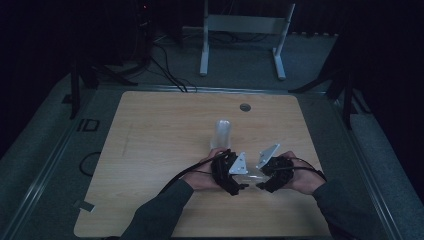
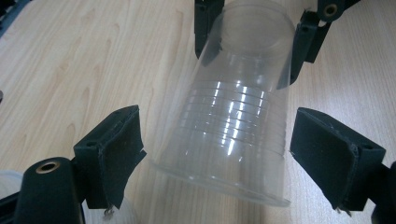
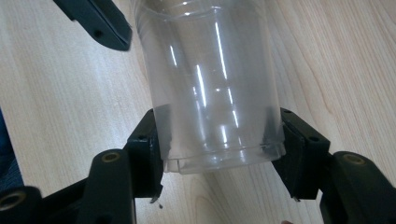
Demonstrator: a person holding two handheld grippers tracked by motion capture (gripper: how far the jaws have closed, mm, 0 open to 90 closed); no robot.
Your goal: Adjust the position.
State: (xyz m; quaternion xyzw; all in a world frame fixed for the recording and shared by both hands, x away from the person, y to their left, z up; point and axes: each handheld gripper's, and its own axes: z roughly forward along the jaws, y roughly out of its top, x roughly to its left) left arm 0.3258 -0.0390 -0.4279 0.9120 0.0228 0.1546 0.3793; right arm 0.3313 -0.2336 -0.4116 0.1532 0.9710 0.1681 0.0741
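— What have your fingers got?

— My right gripper is clamped on the base end of a clear plastic cup; in the right gripper view both pads press its sides low in the frame, and the cup runs up and away from me toward the top edge.

— And the left?

— My left gripper is spread wide. In the left gripper view my two pads stand at the lower left and lower right, each clear of the cup's rim, which lies between them without touching. At the top of that frame the other gripper's jaws pinch the far, narrow end.

— Where is the cup overall?

— In the high view it lies sideways between my two grippers, low and right of centre, just above the wooden table.

— Anything beyond that?

— A second translucent cup stands upside down on the table just above my left hand.
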